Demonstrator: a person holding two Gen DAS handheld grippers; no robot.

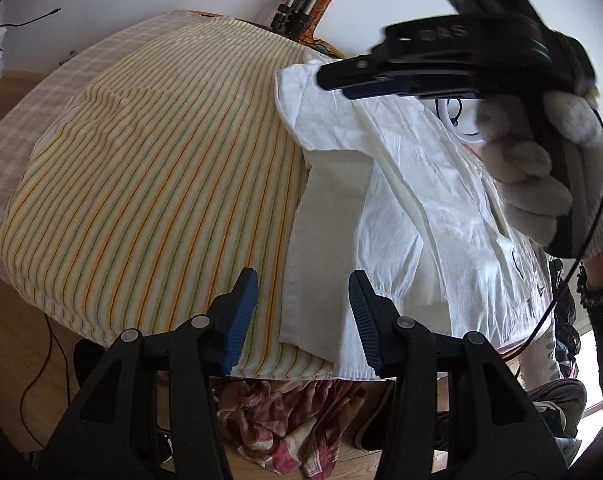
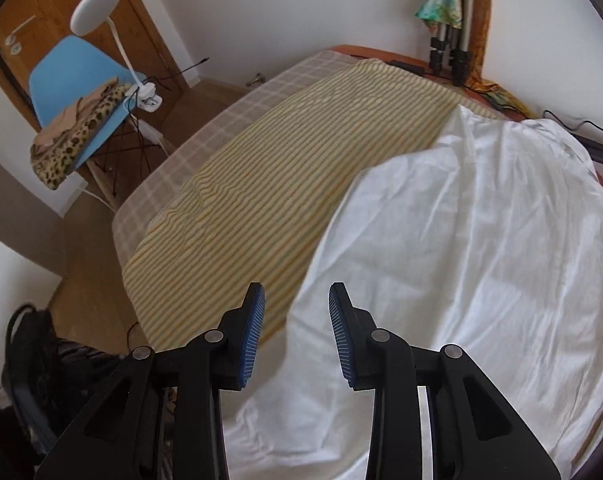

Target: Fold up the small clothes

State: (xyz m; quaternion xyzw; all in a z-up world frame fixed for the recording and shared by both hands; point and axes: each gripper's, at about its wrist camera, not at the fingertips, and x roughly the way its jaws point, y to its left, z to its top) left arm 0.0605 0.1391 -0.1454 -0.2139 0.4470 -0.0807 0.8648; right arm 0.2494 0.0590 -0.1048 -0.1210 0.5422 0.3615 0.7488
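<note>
Left gripper (image 1: 303,316) in the foreground of its own view, blue ribbed pads spread partway with nothing between them, poised above the near edge of the bed. Beyond it, left to right: striped yellow-green cover (image 1: 153,184) over a checked sheet (image 1: 25,120); white garment (image 1: 401,200), thin and crinkled, laid on the right part of the cover, one flat rectangular flap (image 1: 325,232) turned toward the left, gathered hem near the right-hand pad. Upper right: right gripper (image 1: 333,76), seen from the side and blurred, held over the garment by a gloved hand (image 1: 541,168); whether touching the cloth could not be told. Patterned red-and-cream fabric (image 1: 293,420) on the floor below the bed edge.

Right wrist view: right gripper (image 2: 297,332) with pads parted, narrower than the left pair, empty, held above the garment's left border. White garment (image 2: 481,260) spread smooth, filling the right half; striped cover (image 2: 261,184) to its left; blue chair (image 2: 73,76) and white lamp (image 2: 95,8) far left.
</note>
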